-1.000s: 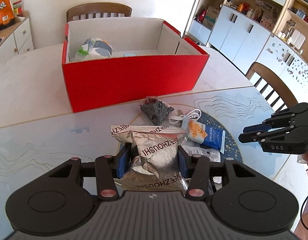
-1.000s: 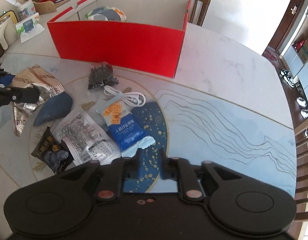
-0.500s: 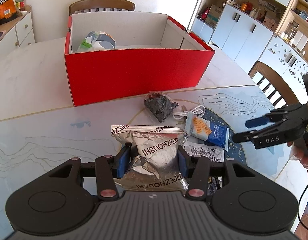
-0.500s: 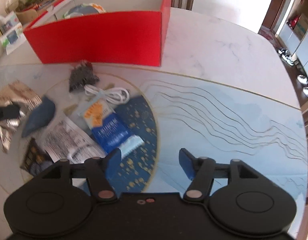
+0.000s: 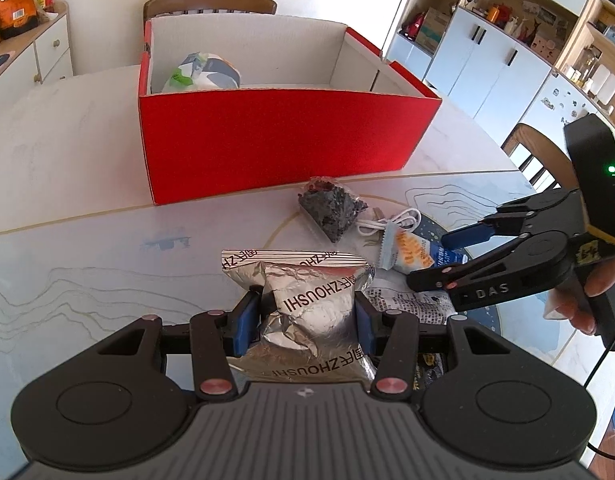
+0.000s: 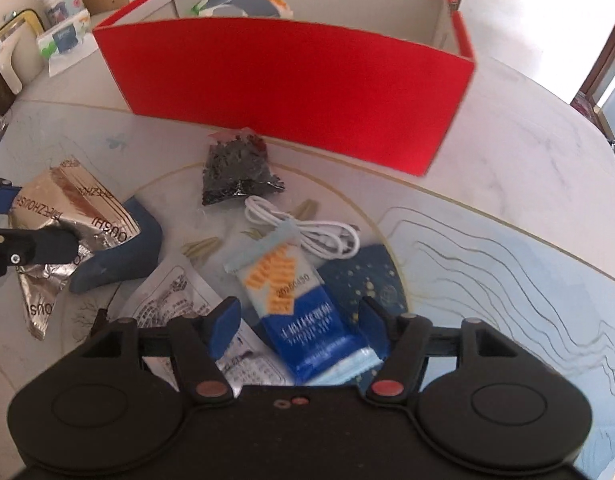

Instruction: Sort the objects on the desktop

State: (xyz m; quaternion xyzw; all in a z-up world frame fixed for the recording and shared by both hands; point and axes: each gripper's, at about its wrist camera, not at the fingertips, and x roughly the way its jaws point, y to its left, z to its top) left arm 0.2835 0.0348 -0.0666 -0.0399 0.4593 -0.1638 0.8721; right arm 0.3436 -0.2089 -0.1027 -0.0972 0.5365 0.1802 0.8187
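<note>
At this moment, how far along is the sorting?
Done: one patterned packet lies in the red box. In hand: the left tool grips the silver bag; the right tool, jaws just opened, straddles the blue packet. Left: dark pouch, white cable, printed sachet.

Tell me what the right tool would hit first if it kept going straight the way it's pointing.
Most likely the blue and white snack packet, which lies between the open jaws of the right tool; how far above it the tool is stays unclear.
</note>
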